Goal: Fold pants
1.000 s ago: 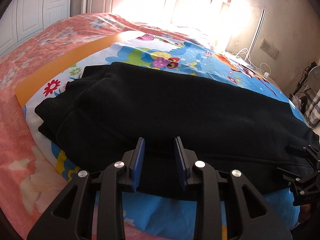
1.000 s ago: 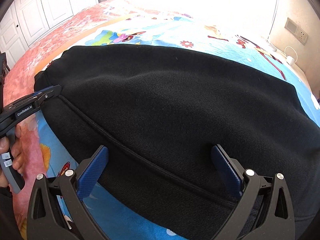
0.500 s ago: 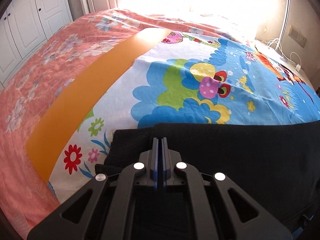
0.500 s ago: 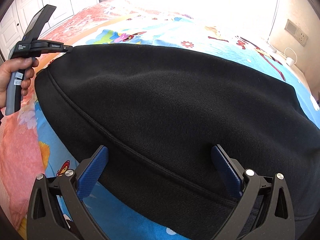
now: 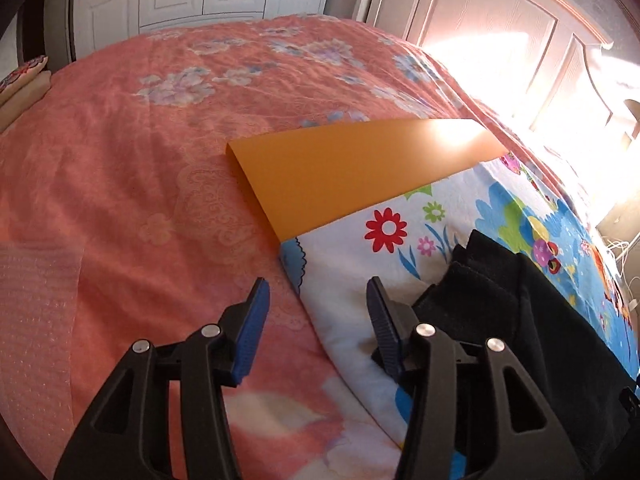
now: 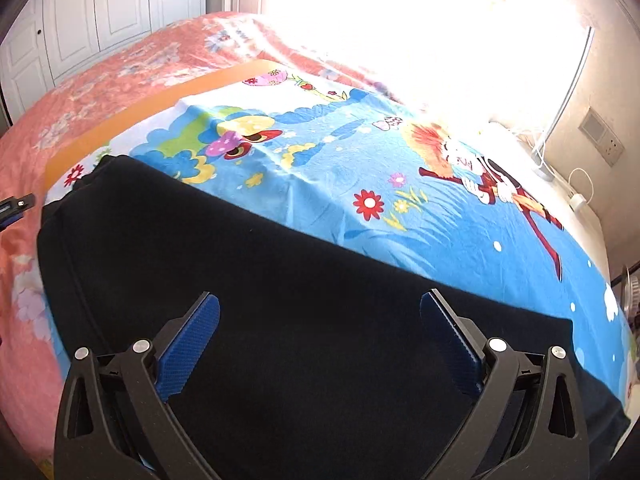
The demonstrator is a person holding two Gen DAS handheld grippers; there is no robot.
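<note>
The black knit pants lie folded on the cartoon-print blue blanket. Left gripper jaws are opening, empty; right gripper jaws, wide, are closing over fabric. A one-layer pinch could undo the fold at 6 o'clock.

pants on cartoon sheet, sheet on bedspread

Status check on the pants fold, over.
Left gripper opening, nothing between its jaws, beside the pants. Right gripper closing, empty, above them. Pants folded on cartoon blanket. Nothing in the way.
</note>
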